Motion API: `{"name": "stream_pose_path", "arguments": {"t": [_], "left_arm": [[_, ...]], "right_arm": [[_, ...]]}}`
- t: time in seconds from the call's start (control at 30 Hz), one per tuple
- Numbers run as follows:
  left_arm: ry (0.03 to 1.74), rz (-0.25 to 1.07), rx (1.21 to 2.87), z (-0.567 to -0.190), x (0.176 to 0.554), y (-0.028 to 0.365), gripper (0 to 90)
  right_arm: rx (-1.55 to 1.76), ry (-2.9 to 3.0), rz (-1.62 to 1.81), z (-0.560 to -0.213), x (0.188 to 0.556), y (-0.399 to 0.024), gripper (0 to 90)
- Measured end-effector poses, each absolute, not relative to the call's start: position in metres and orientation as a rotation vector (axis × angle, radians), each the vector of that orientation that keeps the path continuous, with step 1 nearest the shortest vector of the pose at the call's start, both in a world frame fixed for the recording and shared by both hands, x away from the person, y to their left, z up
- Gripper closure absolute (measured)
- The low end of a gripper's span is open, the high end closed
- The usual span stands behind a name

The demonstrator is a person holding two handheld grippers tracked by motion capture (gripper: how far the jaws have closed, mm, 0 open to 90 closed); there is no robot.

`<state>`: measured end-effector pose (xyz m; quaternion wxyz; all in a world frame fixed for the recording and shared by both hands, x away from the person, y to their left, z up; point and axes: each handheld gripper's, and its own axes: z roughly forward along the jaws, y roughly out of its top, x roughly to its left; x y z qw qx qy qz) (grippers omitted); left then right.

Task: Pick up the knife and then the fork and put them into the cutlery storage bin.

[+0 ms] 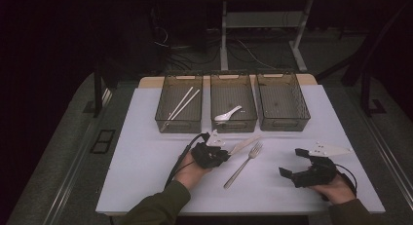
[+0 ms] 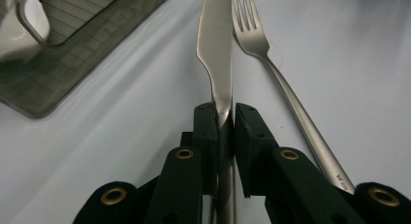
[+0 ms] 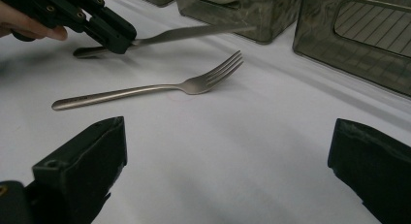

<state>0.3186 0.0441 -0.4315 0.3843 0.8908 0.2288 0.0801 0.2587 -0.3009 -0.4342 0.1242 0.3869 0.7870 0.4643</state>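
A silver table knife (image 2: 215, 54) is clamped by its handle between the pads of my left gripper (image 2: 225, 120), which is shut on it. In the high view that left gripper (image 1: 225, 154) sits at the table's middle, and the knife (image 1: 246, 143) points up and right toward the middle bin. The knife's blade (image 3: 194, 33) hangs slightly above the white surface. A silver fork (image 1: 242, 165) lies flat just right of the knife, tines toward the bins. My right gripper (image 1: 290, 162) rests at the front right, open and holding nothing, aimed at the fork (image 3: 160, 89).
Three dark mesh bins stand in a row at the back. The left bin (image 1: 178, 126) holds white chopsticks (image 1: 182, 103), the middle bin (image 1: 234, 125) a white spoon (image 1: 227, 115), and the right bin (image 1: 283, 123) looks bare. The white tabletop (image 1: 146, 176) ends close to the person's forearms.
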Motion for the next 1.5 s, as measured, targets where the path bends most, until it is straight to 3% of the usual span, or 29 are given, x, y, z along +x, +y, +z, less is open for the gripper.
{"name": "stream_pose_path", "arguments": {"t": [0.8,1.23,1.4,1.47,1.5], "left_arm": [[0.567,0.209,2.145,-0.405,0.313,0.059,79.2],[0.540,0.228,2.111,-0.392,0.315,0.057,79.4],[0.538,0.240,2.102,-0.391,0.318,0.051,79.4],[0.538,0.247,2.105,-0.390,0.320,0.050,79.3],[0.539,0.252,2.103,-0.390,0.321,0.049,79.3]], "right_arm": [[1.132,2.293,1.376,-0.432,0.260,-0.299,0.5],[1.147,2.311,1.455,-0.414,0.272,-0.289,0.6],[1.162,2.296,1.491,-0.406,0.281,-0.278,8.1],[1.143,2.310,1.550,-0.402,0.286,-0.276,22.6],[1.146,2.308,1.574,-0.401,0.289,-0.275,23.1]]}}
